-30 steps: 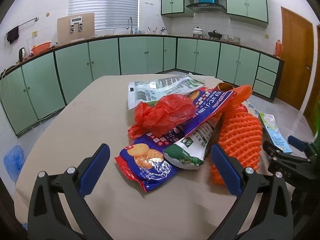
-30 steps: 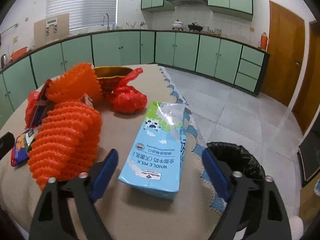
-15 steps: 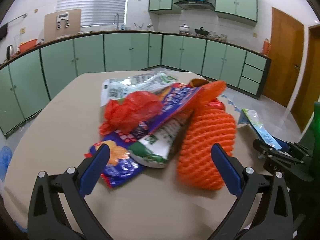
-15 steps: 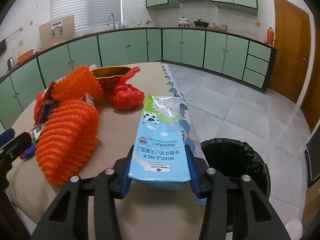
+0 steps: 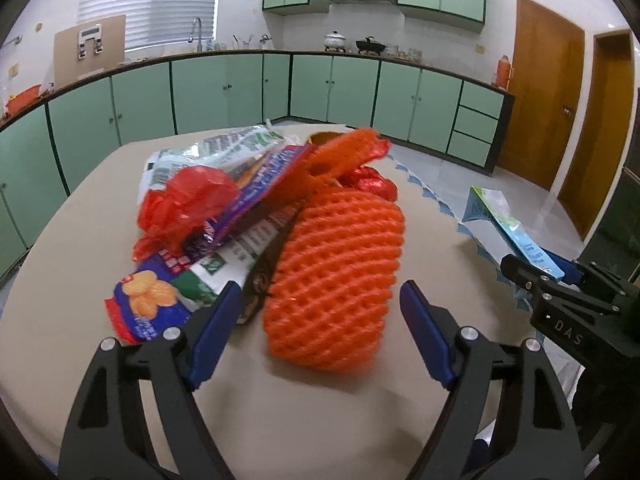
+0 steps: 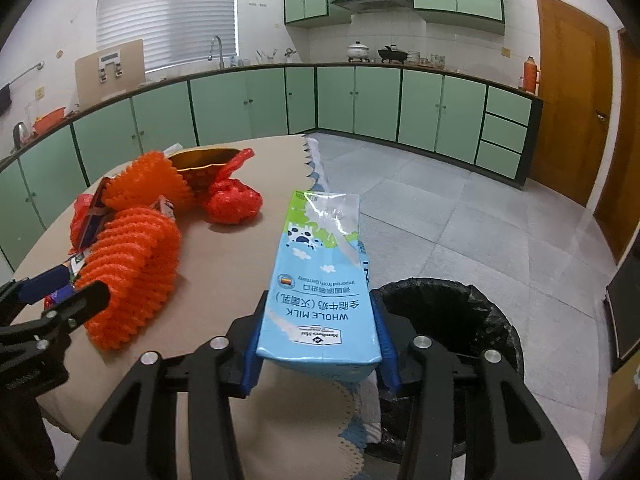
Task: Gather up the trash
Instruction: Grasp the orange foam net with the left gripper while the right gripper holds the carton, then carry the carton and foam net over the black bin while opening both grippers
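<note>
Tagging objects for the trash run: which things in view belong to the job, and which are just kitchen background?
Job:
- milk carton, gripped by right gripper
- orange foam net, between the open left gripper pads
- snack wrappers
- red plastic bag
- black-lined bin

Background:
- white pot
- wok
- faucet
- orange basin

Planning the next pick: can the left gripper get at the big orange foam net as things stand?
Probably yes. The left gripper stands open, the orange foam net lies just ahead between its fingers, nothing on top; its jaws have just been closing.
</note>
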`<state>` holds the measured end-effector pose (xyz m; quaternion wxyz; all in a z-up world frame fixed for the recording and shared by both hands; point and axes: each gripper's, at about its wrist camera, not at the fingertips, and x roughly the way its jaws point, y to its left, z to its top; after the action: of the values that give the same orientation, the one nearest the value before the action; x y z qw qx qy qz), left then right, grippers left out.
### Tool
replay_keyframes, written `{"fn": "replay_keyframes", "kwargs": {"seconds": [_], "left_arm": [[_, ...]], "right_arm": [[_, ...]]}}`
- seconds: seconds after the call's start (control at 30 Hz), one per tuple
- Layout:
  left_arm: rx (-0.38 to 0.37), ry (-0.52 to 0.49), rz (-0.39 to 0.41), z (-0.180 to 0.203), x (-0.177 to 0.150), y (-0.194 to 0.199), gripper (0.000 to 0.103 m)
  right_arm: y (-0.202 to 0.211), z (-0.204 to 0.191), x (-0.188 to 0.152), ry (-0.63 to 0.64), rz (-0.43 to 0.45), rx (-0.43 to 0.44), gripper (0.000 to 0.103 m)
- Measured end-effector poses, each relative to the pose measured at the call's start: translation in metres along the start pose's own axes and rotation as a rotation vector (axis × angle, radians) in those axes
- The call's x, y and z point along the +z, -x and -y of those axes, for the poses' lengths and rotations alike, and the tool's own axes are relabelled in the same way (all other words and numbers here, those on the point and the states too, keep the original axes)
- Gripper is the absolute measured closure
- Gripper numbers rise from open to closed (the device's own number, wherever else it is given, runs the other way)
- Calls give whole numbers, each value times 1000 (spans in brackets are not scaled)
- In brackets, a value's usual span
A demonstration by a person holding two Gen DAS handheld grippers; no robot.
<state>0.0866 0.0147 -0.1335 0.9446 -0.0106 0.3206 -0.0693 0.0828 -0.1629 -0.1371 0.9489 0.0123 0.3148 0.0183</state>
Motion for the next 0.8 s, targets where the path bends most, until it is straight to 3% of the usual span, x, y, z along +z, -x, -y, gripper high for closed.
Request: {"fn": "replay_keyframes", "kwargs": {"seconds": [0.27, 0.47, 0.57, 0.8], "left_arm": [[4, 22, -87, 2, -6, -21, 49], [8, 32, -76, 3, -5, -19, 68], [5, 32, -65, 5, -5, -11, 73], [3, 4, -7, 18, 5, 13, 74]], "right_arm": [[0, 4, -3, -1, -3, 2, 57], [3, 5, -3, -3, 8, 10, 57], [7, 7, -2, -2, 24, 6, 57], [22, 12, 6, -23, 58, 9, 57]]}}
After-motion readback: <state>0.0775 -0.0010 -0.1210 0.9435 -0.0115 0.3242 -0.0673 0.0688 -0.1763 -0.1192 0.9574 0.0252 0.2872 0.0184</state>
